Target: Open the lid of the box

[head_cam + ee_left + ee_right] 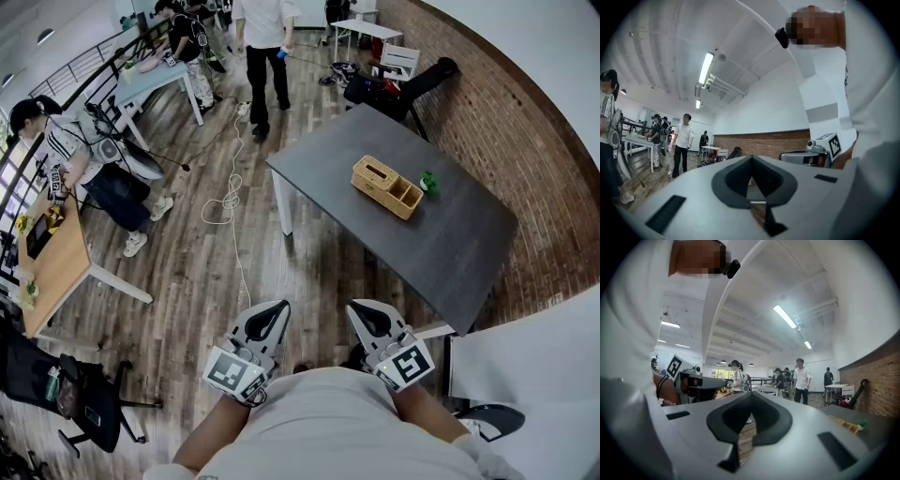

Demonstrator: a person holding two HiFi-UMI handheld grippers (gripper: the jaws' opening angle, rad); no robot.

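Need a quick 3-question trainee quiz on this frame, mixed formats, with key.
1. True or false: the woven wicker box sits on the dark grey table.
2. The small green object lies: A) inside the box, B) on the table beside the box, C) under the table.
3. Fill in: the left gripper and the right gripper both have their jaws ___, holding nothing.
Key: 1 true; 2 B; 3 shut.

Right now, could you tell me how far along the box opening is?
Done: nothing; the lid looks shut on the box, across the table. In hand: nothing; left gripper and right gripper are shut, empty, near the body. Left: reach the box and lift the lid.
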